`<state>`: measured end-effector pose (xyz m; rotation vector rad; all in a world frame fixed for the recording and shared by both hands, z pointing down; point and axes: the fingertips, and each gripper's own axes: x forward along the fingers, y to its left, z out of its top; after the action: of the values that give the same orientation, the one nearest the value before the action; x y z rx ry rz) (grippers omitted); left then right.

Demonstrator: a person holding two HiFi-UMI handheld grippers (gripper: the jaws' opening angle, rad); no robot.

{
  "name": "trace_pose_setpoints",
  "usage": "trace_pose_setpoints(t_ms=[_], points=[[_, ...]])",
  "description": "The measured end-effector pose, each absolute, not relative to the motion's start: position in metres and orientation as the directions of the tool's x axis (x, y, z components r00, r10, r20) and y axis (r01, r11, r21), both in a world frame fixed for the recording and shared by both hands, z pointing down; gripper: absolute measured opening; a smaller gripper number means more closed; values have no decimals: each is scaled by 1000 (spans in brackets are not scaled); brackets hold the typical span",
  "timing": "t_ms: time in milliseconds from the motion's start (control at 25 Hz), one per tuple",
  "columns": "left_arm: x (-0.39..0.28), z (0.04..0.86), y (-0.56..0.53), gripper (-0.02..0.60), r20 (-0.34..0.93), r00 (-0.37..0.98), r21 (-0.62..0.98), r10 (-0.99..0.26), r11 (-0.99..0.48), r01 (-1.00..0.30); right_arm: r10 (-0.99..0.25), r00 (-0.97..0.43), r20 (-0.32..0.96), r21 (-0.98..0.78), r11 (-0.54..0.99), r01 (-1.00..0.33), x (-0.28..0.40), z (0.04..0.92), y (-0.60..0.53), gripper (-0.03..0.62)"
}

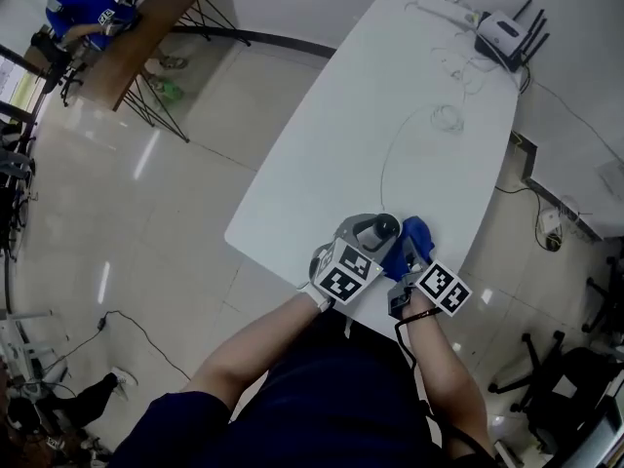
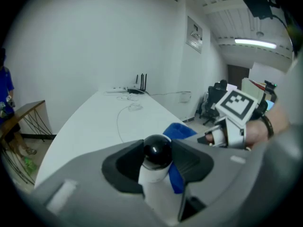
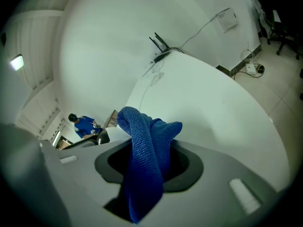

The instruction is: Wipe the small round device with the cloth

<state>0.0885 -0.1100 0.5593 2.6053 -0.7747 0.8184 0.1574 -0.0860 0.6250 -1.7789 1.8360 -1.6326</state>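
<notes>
Two hand-held grippers meet over the near edge of a white table (image 1: 390, 115). The left gripper (image 1: 375, 234) has its jaws partly apart and closed on the small round device (image 2: 157, 151), which has a white body and a glossy black ball on top and stands upright between the pads. The right gripper (image 1: 409, 257), just to the right of the left one, has its jaws at a narrow setting and pinches a blue cloth (image 3: 144, 164). The cloth rises from between the pads and folds over beyond the tips. Seen from the left gripper, the cloth (image 2: 177, 131) lies against the device's right side, between it and the right pad. The device's base is hidden behind the left gripper's grey body, so whether it stands on the table cannot be told. From the head view only the dark top of the device (image 1: 378, 229) shows past the marker cube. The cloth's lower end is cut off by the right gripper's body. Far ahead of both grippers, at the table's other end, sit a router (image 1: 507, 35) with black antennas and a loose white cable (image 1: 446, 117). Beyond the left gripper's far side, a person in blue (image 3: 85, 124) is small and hard to make out.
</notes>
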Motion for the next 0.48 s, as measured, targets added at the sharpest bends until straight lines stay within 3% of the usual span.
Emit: trace_pose_setpoints(t_ms=[240, 480], points=[[89, 560, -111, 181, 594, 692, 126, -410, -802, -583, -713, -339, 613, -717, -323, -617, 157, 658, -90, 161], [87, 557, -110, 181, 589, 696, 134, -411, -799, -586, -719, -359, 595, -726, -290, -623, 163, 645, -92, 161]])
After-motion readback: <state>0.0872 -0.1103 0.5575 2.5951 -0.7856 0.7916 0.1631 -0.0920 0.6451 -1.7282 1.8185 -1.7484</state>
